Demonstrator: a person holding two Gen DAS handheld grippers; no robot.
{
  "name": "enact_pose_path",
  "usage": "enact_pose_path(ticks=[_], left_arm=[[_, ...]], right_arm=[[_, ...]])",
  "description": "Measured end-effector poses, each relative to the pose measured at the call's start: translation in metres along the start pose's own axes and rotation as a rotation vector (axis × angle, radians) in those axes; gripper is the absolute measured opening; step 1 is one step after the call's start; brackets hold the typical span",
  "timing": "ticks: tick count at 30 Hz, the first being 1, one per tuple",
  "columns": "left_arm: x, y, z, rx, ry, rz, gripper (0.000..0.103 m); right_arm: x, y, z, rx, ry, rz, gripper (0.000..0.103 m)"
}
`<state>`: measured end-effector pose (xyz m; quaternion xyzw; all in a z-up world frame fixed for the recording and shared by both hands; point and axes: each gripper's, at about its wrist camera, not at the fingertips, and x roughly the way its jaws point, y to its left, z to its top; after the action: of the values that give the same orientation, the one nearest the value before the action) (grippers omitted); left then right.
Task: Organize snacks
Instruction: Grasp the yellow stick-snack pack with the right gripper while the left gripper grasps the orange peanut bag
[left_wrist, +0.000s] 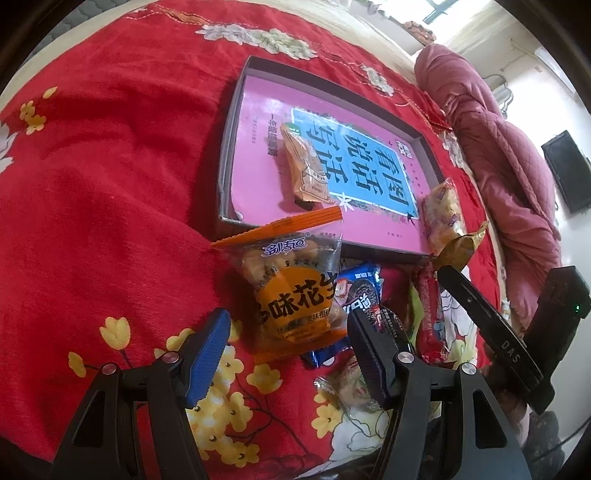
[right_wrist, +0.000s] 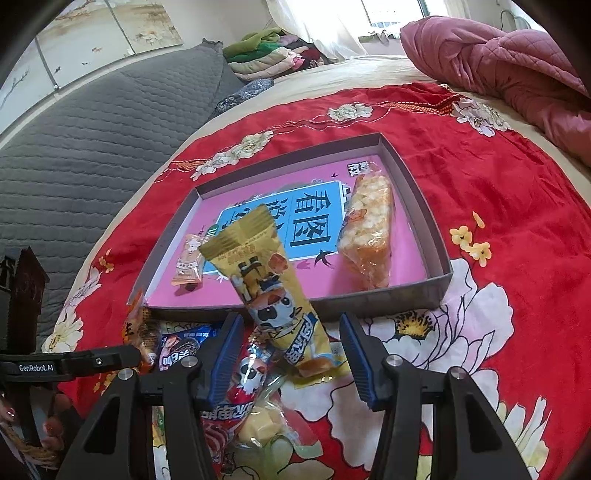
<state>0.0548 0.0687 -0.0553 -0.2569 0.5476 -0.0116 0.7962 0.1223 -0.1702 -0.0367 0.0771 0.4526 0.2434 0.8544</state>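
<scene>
An orange peanut packet (left_wrist: 295, 295) lies on the snack pile, between the fingers of my left gripper (left_wrist: 288, 314). The jaws are open and a gap shows at the left pad. My right gripper (right_wrist: 289, 319) is open around a yellow cartoon packet (right_wrist: 280, 288) that tilts up over the box's near wall; cloth and snacks show beside it. A grey-walled box (right_wrist: 424, 206) with a pink printed bottom holds a small orange packet (right_wrist: 188, 266) and a clear packet of puffed pieces (right_wrist: 369, 232). In the left wrist view the box (left_wrist: 229, 147) lies ahead.
A blue cookie packet (left_wrist: 360, 291), a red packet (left_wrist: 430, 314) and a clear packet (left_wrist: 347, 384) lie in the pile on the red floral cloth (left_wrist: 110, 184). A pink quilt (right_wrist: 498, 66) is heaped at the right. A grey quilted cover (right_wrist: 92, 129) rises at the left.
</scene>
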Motion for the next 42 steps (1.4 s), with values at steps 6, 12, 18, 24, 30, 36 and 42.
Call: enact_pose_path(ticks=[6, 12, 18, 24, 30, 36, 42], left_arm=[[0.005, -0.001, 0.001, 0.009, 0.002, -0.002, 0.068], [0.006, -0.001, 0.002, 0.019, -0.019, 0.002, 0.067], [0.011, -0.002, 0.004, 0.012, -0.024, -0.002, 0.067], [0.016, 0.001, 0.007, -0.031, -0.026, -0.023, 0.058], [0.021, 0.002, 0.011, -0.047, -0.034, -0.026, 0.052], [0.021, 0.001, 0.012, -0.041, -0.054, -0.025, 0.046], [0.016, -0.001, 0.013, -0.022, -0.061, -0.027, 0.044]], right_arm=[[0.007, -0.006, 0.001, 0.012, 0.007, 0.002, 0.035], [0.009, -0.007, 0.001, 0.008, -0.001, -0.001, 0.031], [0.015, -0.006, -0.001, -0.01, 0.006, -0.007, 0.031], [0.019, -0.01, -0.003, 0.004, 0.015, -0.004, 0.031], [0.02, -0.011, -0.003, 0.006, 0.016, -0.007, 0.026], [0.012, -0.011, -0.001, -0.005, -0.005, -0.005, 0.022], [0.005, -0.012, 0.0, -0.009, -0.021, -0.017, 0.021]])
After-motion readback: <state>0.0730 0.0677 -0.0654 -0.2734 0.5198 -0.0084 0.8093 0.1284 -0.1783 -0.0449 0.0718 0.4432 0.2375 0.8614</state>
